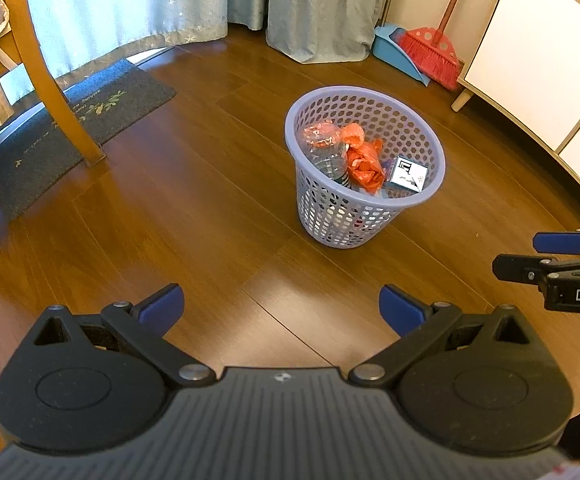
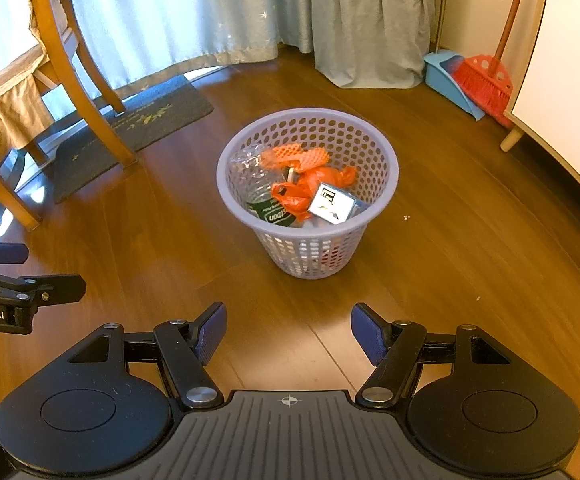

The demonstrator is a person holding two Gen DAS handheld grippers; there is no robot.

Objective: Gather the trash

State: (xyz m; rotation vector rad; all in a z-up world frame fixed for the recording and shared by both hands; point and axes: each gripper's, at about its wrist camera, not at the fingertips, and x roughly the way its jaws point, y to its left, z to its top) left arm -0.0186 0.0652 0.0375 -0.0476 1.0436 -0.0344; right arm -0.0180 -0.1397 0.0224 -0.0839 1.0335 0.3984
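Note:
A lilac perforated waste basket (image 1: 422, 200) (image 2: 386, 168) stands on the wooden floor ahead of both grippers. Inside it lie an orange plastic bag (image 1: 364, 166) (image 2: 294, 196), a crushed clear bottle (image 1: 324, 148) (image 2: 255, 188) and a small white box (image 1: 408, 174) (image 2: 332, 204). My left gripper (image 1: 279, 310) is open and empty, hovering short of the basket. My right gripper (image 2: 287, 332) is open and empty too, level with the left one. Each gripper shows at the edge of the other's view: the right gripper (image 1: 530, 256), the left gripper (image 2: 45, 272).
A wooden chair leg (image 1: 73, 120) (image 2: 101, 120) and a dark doormat (image 1: 89, 120) (image 2: 157, 116) lie to the left. A red broom (image 1: 434, 54) (image 2: 486, 84) with a blue dustpan (image 1: 394, 48) (image 2: 446, 76) leans at the back right beside a white cabinet (image 1: 530, 60) (image 2: 570, 80). Curtains (image 1: 322, 8) hang behind.

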